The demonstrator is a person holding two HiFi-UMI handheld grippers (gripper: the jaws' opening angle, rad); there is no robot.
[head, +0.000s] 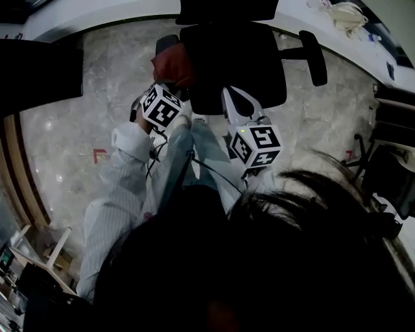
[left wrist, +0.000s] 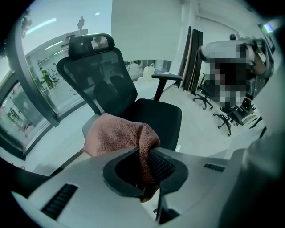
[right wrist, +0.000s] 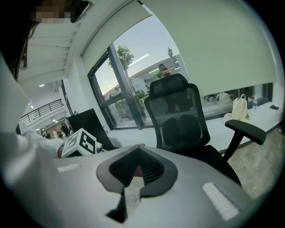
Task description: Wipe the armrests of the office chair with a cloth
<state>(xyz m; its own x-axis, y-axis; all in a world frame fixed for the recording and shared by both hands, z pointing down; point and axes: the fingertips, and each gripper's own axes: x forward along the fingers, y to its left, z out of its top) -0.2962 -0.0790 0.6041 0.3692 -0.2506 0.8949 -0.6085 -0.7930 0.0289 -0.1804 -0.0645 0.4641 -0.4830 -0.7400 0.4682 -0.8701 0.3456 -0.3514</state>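
Note:
A black office chair with a mesh back stands in front of me. A reddish cloth lies draped over its left armrest. My left gripper is right at that armrest and is shut on the cloth, a fold of which hangs between the jaws. The left armrest itself is mostly hidden under the cloth. The right armrest is bare and also shows as a black pad. My right gripper hovers over the seat's front edge, shut with nothing in it.
Pale marble floor surrounds the chair. A white sill with a bag runs behind it. More black office chairs stand to the right, one close by. Wooden furniture is at lower left.

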